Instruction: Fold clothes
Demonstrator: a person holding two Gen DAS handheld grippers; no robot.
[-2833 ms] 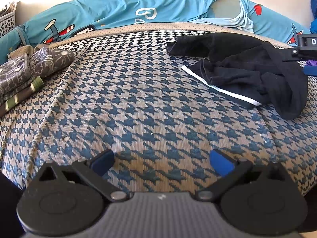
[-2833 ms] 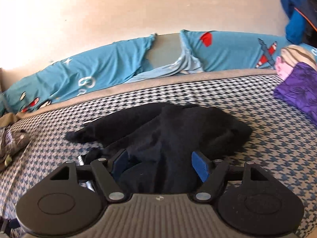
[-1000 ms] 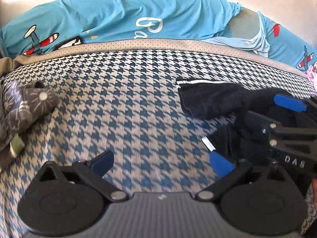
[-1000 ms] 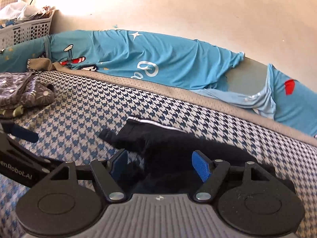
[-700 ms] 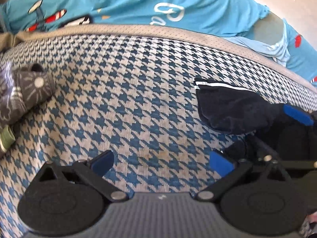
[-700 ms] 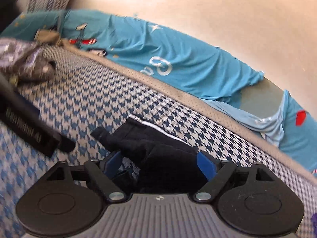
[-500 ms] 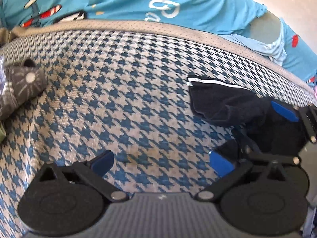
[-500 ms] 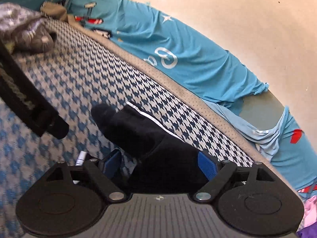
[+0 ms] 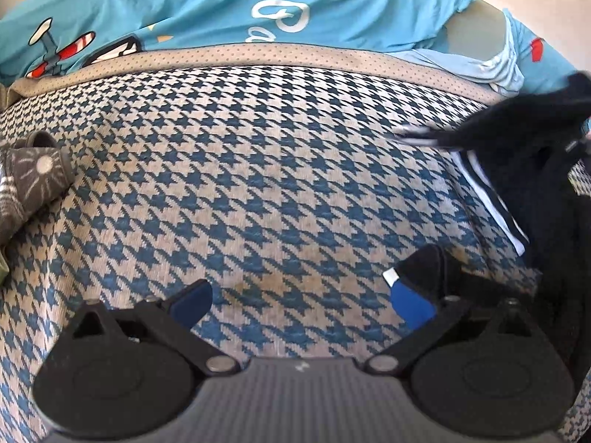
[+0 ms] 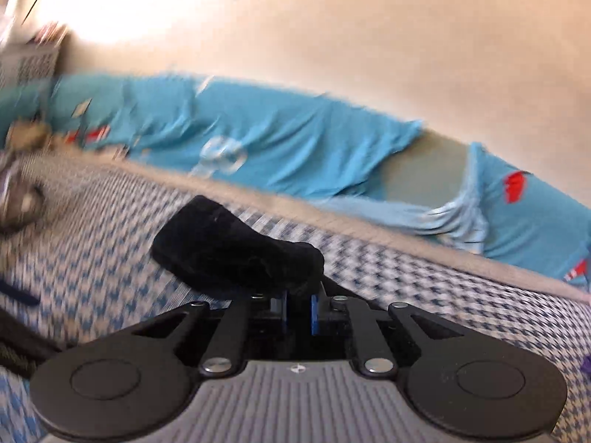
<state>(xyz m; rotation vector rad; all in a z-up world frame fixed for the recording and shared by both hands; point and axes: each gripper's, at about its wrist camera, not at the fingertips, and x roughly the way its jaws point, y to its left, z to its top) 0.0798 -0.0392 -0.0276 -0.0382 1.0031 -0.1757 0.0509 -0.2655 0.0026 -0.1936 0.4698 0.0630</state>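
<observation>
Two grippers over a houndstooth mattress point(image 9: 258, 184), blue on beige. Nearest in the left wrist view: left gripper point(image 9: 301, 299) with jaws spread wide, nothing between the pads, only bare mattress weave below; a scrap of black cloth with a white tag just beside its right fingertip, contact hard to judge. Nearest in the right wrist view: right gripper point(image 10: 298, 312) with jaws drawn almost together, pinching a fold of the black garment point(image 10: 236, 251), a rounded lobe of the cloth bulging forward past the fingertips and lifted off the mattress. Same black garment point(image 9: 524, 170) in the left wrist view toward the right edge of the mattress, white stripes along its hem, upper part raised and blurred. Grey patterned clothes point(image 9: 33, 181) bunched at the left edge of the mattress, well apart from the black one. Farther back, a beige dotted border along the far edge, then a turquoise sheet point(image 9: 221, 11) with aeroplane prints draped behind it. Farthest, a pale wall point(image 10: 332, 29), and a white basket point(image 10: 26, 59) at the far left corner, blurred.
</observation>
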